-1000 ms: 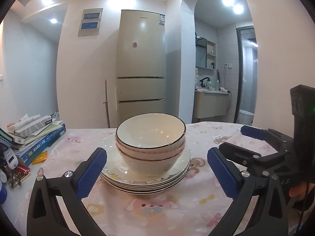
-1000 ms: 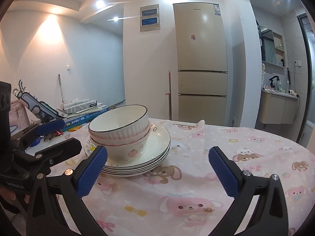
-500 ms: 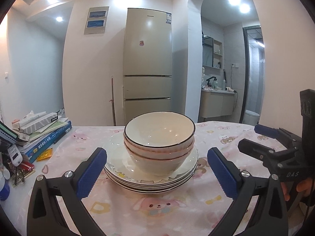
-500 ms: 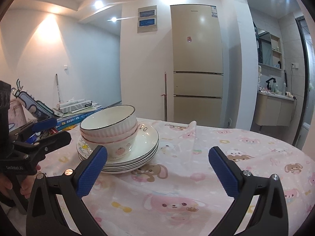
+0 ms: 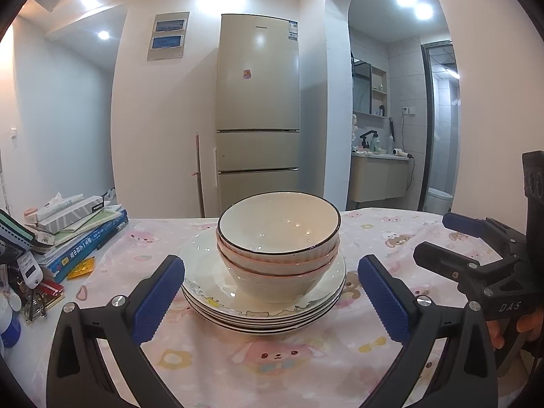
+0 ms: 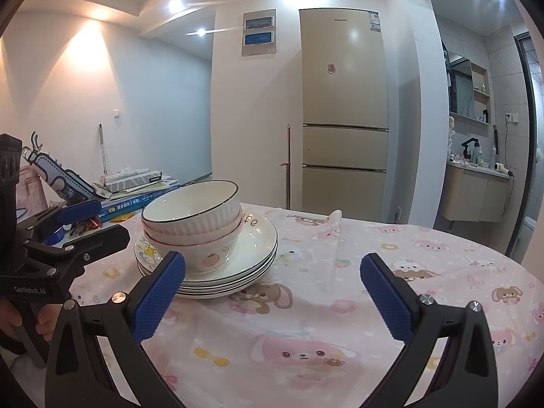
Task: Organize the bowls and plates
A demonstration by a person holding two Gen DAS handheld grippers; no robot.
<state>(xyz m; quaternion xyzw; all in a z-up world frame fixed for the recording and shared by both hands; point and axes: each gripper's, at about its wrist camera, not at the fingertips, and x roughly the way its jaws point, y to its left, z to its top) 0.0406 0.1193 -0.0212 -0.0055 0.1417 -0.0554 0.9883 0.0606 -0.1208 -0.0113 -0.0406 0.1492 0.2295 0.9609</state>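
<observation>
White bowls (image 5: 278,241), three nested, were seen stacked on a pile of plates (image 5: 263,306) on the pink cartoon tablecloth (image 6: 391,272). Left gripper (image 5: 270,295) was held with fingers spread wide, empty, framing the stack. Right gripper (image 6: 272,289) was likewise spread and empty, the stack just beyond its left finger.

Two hand-held grippers hover side by side, both with jaws spread wide and holding nothing. The left gripper (image 5: 270,292) sits level, its blue pads (image 5: 158,297) apart. The right gripper (image 6: 272,294) hangs just beside it, fingers (image 5: 523,324) wrapped around its handle.
</observation>
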